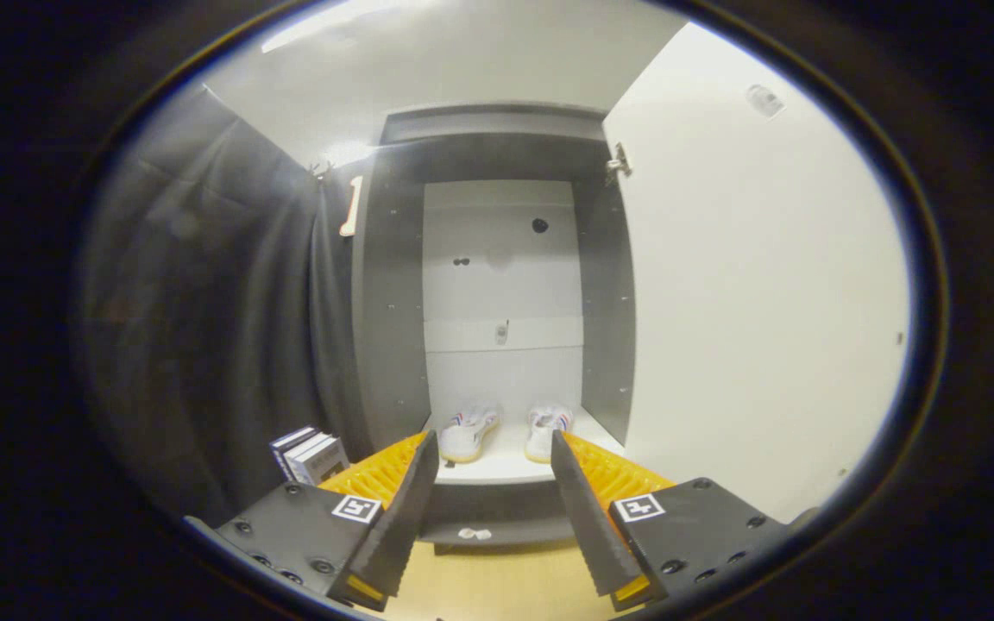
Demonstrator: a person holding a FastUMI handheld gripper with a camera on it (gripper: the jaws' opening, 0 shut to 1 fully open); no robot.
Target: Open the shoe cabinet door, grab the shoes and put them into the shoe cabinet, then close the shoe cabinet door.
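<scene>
The shoe cabinet (pixel 389 293) stands straight ahead with dark side walls and a pale back panel. Its white door (pixel 756 293) is swung wide open on the right. Two white shoes sit side by side on the cabinet's bottom shelf (pixel 497 470), the left shoe (pixel 468 431) and the right shoe (pixel 546 429), toes pointing toward me. My gripper (pixel 495 453) is open, fingers spread apart with nothing between them. The fingertips sit just in front of the shelf edge, and both shoes lie beyond them.
A few upright books or boxes (pixel 309 455) stand on the floor left of the cabinet, against the dark cloth wall (pixel 204 328). A light wooden floor (pixel 497 578) shows below the fingers. A small white bit (pixel 474 534) lies at the cabinet's base.
</scene>
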